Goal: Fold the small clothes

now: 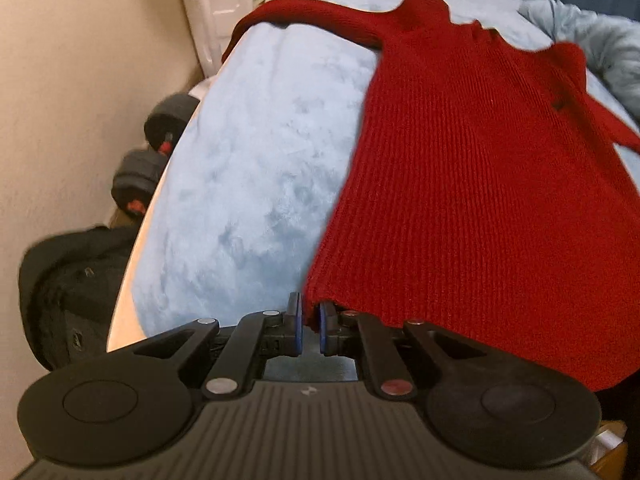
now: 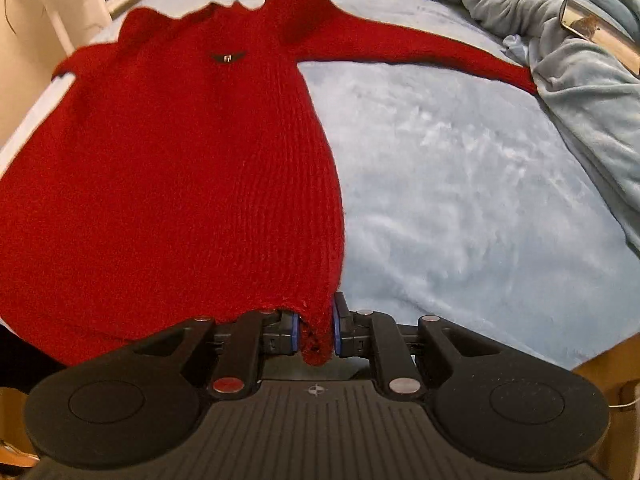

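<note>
while the red knitted sweater (image 2: 172,168) is spread lengthwise over the light blue bed cover (image 2: 460,184), its hem is held at both bottom corners near the bed's near edge. the left gripper (image 1: 310,330) is seen clamped on the hem's left corner, a thin fold of knit pinched between the blue pads (image 1: 322,328); the right gripper (image 2: 314,334) is closed on a thicker bunch of the hem's right corner. the body of the garment is raised slightly off the cover near the hem, while the collar and both sleeves lie farther up the bed, one sleeve (image 2: 440,54) stretched toward the crumpled grey-blue blanket (image 2: 560,40) at the bed's far right, the other (image 1: 312,12) reaching toward the left edge. the step in hand is judged to be smoothing or a first lengthwise fold, with little of the folding completed. for the next move, both corners would need to be carried evenly toward the collar, level tension being kept so that the loose knit is not skewed, and the sleeves remain to be tucked in.
</note>
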`<state>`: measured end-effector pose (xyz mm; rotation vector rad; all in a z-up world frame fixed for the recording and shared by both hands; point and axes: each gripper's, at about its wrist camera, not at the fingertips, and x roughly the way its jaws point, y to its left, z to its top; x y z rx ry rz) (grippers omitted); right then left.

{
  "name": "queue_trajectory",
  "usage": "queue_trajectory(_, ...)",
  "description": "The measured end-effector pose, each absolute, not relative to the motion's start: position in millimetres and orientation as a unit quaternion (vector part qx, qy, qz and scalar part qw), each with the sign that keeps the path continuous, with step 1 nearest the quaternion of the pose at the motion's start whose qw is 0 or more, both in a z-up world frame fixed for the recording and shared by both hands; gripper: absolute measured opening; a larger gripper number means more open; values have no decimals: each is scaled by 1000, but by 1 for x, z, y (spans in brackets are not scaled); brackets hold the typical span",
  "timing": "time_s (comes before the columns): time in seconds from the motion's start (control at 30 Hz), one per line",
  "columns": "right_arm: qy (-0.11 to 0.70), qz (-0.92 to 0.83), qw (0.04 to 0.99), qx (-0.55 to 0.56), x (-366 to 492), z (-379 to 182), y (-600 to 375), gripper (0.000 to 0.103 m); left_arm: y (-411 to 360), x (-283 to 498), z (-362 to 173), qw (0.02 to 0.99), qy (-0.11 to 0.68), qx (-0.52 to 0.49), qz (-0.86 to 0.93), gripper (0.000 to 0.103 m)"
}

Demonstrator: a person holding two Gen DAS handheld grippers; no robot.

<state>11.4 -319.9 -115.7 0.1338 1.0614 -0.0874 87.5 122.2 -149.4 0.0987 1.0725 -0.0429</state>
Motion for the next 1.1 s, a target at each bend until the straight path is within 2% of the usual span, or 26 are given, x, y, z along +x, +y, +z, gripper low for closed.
queue_trajectory(0.07, 509, -31, 857, 69, 12, -112, -323, 16, 126, 90, -151, 856, 515, 42, -22, 9)
queue_trajectory(0.1, 525, -22, 848, 72, 12, -113, -325, 18, 128, 91, -151, 852, 521, 44, -18, 14)
queue_trajectory(0.17, 570, -20, 817, 88, 11, -120, -333, 25, 127, 89, -153, 844, 533, 62, -6, 37)
queue_trajectory(0.2, 588, -21, 803, 97, 10, -121, -338, 29, 126, 85, -151, 842, 534, 80, 7, 56)
queue_trajectory(0.23, 589, -13, 801, 111, 8, -118, -345, 30, 126, 79, -145, 847, 524, 92, 6, 77)
queue_trajectory(0.27, 575, -9, 808, 129, 6, -110, -354, 32, 126, 72, -136, 857, 506, 94, 1, 88)
queue_trajectory(0.3, 554, -19, 819, 151, 6, -100, -367, 45, 127, 68, -128, 868, 488, 95, 4, 101)
queue_trajectory(0.33, 528, -39, 830, 173, 8, -91, -382, 58, 129, 66, -121, 879, 468, 93, 7, 103)
queue_trajectory(0.37, 504, -59, 840, 192, 13, -83, -395, 61, 128, 66, -113, 888, 452, 89, 7, 103)
queue_trajectory(0.47, 426, -137, 856, 260, 46, -75, -444, 65, 119, 92, -100, 898, 435, 66, 13, 103)
queue_trajectory(0.6, 325, -238, 839, 366, 109, -98, -502, 69, 90, 134, -92, 900, 434, 38, 14, 103)
queue_trajectory(0.73, 302, -292, 791, 445, 176, -144, -543, 69, 62, 163, -96, 893, 447, 44, 7, 103)
queue_trajectory(0.9, 326, -306, 754, 481, 247, -191, -560, 70, 45, 181, -113, 883, 465, 65, 11, 103)
queue_trajectory(0.97, 315, -302, 774, 459, 262, -193, -555, 72, 42, 185, -121, 878, 473, 72, 17, 103)
queue_trajectory(1.0, 309, -282, 792, 445, 269, -191, -552, 52, 42, 186, -123, 877, 475, 73, 20, 103)
queue_trajectory(1.03, 312, -250, 808, 433, 274, -189, -550, 12, 42, 186, -124, 876, 477, 74, 21, 103)
queue_trajectory(1.1, 324, -246, 839, 362, 274, -174, -538, 10, 41, 188, -125, 875, 477, 75, 22, 103)
